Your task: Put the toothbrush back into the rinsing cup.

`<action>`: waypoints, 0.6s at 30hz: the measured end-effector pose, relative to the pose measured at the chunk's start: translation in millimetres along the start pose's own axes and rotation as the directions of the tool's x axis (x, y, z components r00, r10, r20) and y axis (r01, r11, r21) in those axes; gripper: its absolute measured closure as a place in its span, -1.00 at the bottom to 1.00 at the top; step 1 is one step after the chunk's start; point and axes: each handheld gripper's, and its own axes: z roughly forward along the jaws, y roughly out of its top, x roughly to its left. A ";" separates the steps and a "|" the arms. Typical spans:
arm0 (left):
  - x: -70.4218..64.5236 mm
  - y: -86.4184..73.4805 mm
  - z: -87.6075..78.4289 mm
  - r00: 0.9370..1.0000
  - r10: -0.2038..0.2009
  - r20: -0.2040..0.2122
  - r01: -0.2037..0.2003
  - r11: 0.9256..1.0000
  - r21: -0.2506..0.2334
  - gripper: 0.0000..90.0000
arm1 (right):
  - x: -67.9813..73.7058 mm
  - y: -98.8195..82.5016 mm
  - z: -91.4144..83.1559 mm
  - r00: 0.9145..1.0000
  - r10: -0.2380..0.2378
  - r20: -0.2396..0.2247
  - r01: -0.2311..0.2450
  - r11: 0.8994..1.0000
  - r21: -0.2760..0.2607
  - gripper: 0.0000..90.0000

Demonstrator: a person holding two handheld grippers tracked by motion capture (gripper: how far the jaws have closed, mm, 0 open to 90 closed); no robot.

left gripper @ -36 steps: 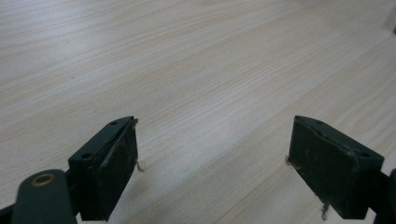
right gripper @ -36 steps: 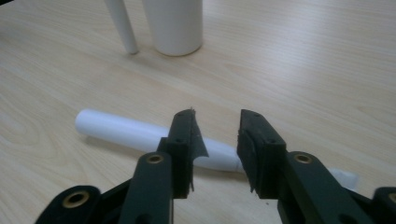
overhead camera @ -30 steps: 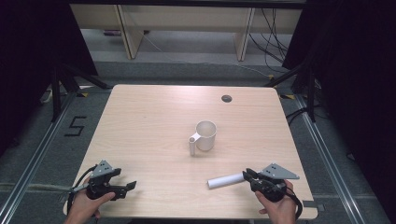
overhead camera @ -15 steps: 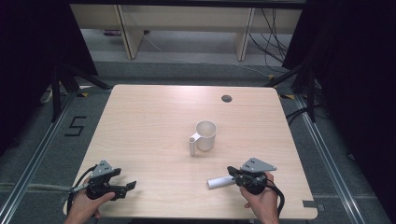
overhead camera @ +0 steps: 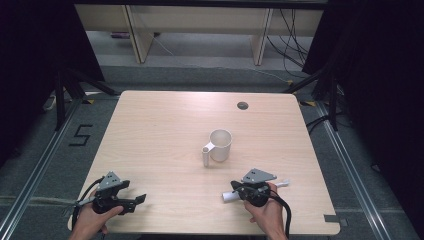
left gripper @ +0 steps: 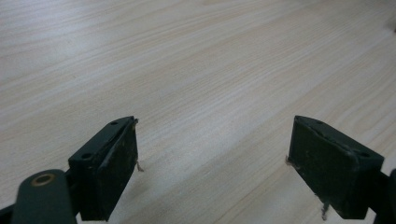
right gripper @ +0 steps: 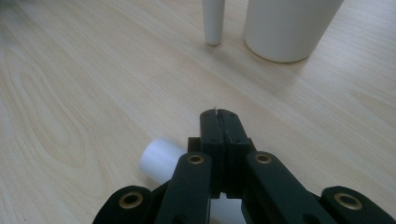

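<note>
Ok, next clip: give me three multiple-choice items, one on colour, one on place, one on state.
1. The mug is: A white B red C black
2. The white tube lies: A in the mug B under the right tongs C beside the left tongs
3. The left tongs stand: A shut B open C clamped on the mug
Key: A, white all over; B, it pokes out beneath them; B, bare table shows between the pads.

Pale wood table point(overhead camera: 150, 130), dark grommet point(overhead camera: 243, 105) — grey floor point(overhead camera: 45, 145) around
</note>
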 end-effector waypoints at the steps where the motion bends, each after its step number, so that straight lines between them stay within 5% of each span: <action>1: 0.5 0.1 -0.3 1.000 0.002 0.005 -0.002 1.000 0.006 -0.66 | 1.0 0.1 1.7 1.000 -0.010 0.004 0.010 1.000 0.004 1.00; 18: 0.0 0.9 -1.7 1.000 0.001 0.009 -0.001 1.000 -0.010 -0.66 | 9.0 -2.6 11.3 0.999 -0.018 -0.041 0.021 0.997 0.072 1.00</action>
